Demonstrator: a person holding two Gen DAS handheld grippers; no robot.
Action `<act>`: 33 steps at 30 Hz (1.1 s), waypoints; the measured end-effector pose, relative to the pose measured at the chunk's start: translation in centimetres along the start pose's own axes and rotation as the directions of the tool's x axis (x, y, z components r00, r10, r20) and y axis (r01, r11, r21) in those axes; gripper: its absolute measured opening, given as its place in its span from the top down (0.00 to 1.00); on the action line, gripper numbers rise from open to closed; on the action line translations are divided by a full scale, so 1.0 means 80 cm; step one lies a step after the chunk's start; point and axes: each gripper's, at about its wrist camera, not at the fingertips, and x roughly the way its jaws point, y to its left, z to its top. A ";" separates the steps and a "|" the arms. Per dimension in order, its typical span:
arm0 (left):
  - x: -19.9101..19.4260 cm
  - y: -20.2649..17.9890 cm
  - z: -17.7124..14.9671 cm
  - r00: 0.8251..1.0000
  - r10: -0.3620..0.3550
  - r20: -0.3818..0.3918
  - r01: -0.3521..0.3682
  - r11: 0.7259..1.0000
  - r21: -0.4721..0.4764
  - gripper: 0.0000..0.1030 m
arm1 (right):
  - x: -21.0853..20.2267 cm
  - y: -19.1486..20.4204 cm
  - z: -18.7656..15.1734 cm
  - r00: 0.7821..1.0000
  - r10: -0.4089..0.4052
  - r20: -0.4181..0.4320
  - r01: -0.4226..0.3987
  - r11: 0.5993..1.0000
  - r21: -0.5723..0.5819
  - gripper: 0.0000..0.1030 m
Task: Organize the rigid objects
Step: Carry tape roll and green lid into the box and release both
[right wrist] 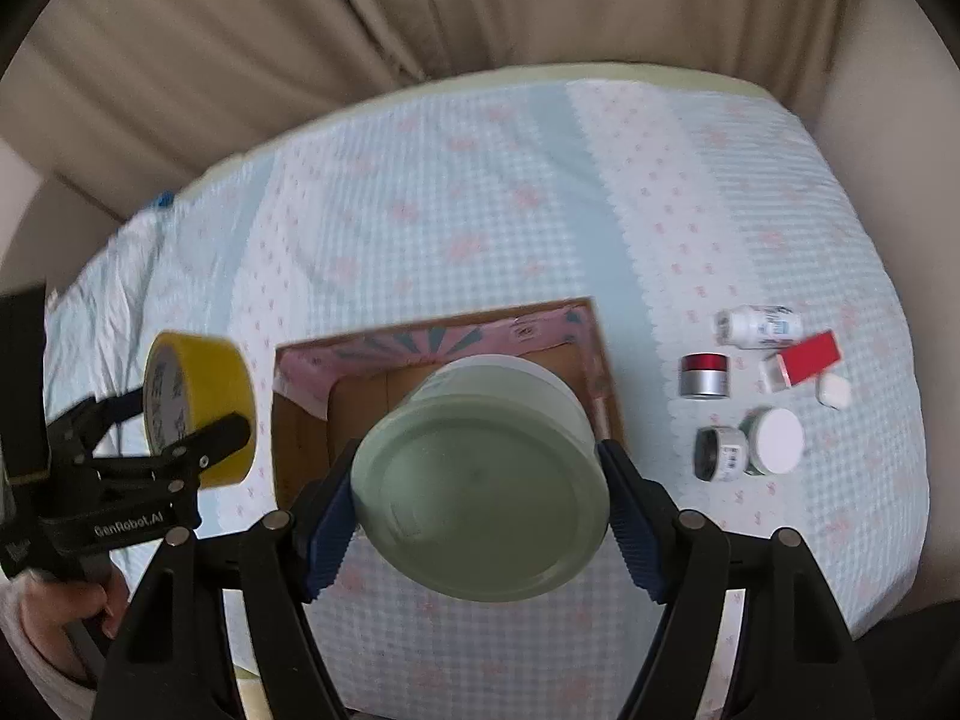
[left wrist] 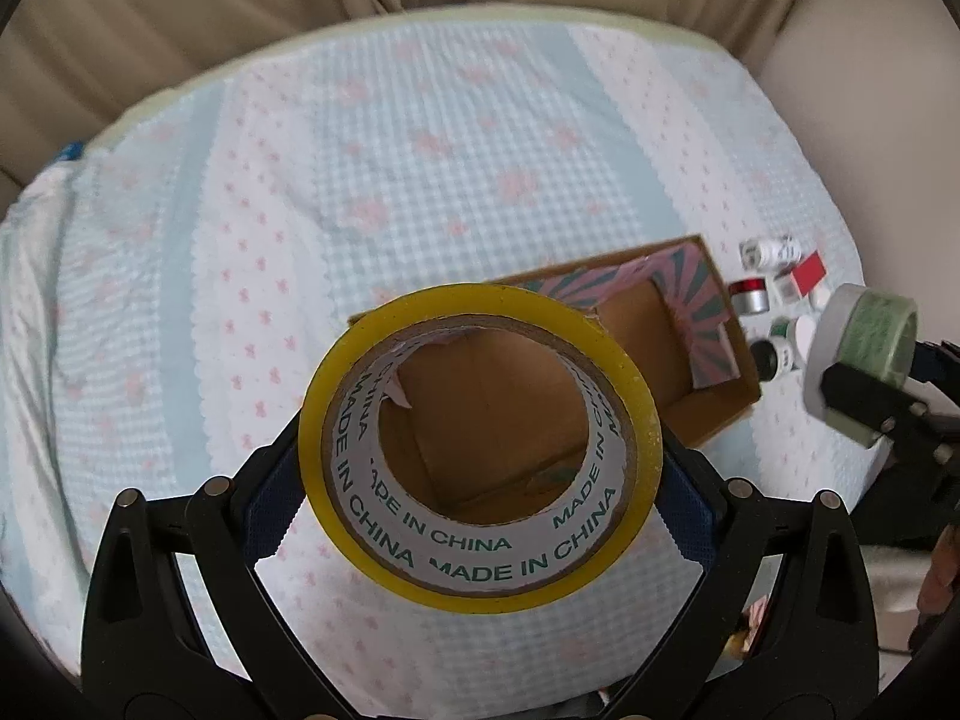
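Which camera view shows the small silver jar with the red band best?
The right wrist view: the small silver jar with the red band appears large and unobstructed. The left wrist view shows it smaller, near the edge.

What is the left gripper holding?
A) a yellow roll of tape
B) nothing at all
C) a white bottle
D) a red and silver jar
A: the left gripper is shut on the yellow roll of tape, held up in front of the cardboard box; the red and silver jar and the white bottle lie on the cloth beside the box.
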 end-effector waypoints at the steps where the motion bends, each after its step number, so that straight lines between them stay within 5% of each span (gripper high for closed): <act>1: 0.010 0.001 0.003 1.000 -0.003 -0.015 0.003 1.000 0.006 0.05 | 0.012 0.004 0.002 1.000 -0.008 -0.013 0.008 1.000 -0.019 0.32; 10: 0.107 -0.011 0.036 0.989 -0.011 -0.151 0.014 1.000 0.019 0.05 | 0.128 0.010 0.017 0.991 -0.056 -0.122 0.028 0.975 -0.220 0.32; 16: 0.179 -0.023 0.039 0.964 -0.018 -0.264 0.008 0.999 -0.038 0.05 | 0.200 -0.003 0.015 0.974 -0.069 -0.214 0.006 0.959 -0.283 0.32; 24: 0.245 -0.035 0.034 0.934 -0.015 -0.358 -0.011 0.997 -0.070 0.05 | 0.241 -0.006 -0.006 0.965 -0.084 -0.249 -0.027 0.911 -0.412 0.32; 29: 0.247 -0.040 0.036 0.941 0.011 -0.337 -0.030 0.998 -0.052 0.05 | 0.240 -0.012 -0.008 0.971 -0.045 -0.235 -0.053 0.918 -0.394 0.32; 33: 0.239 -0.038 0.036 0.946 0.002 -0.323 -0.029 0.997 -0.076 0.00 | 0.235 -0.014 -0.008 0.978 -0.026 -0.209 -0.060 0.918 -0.393 0.00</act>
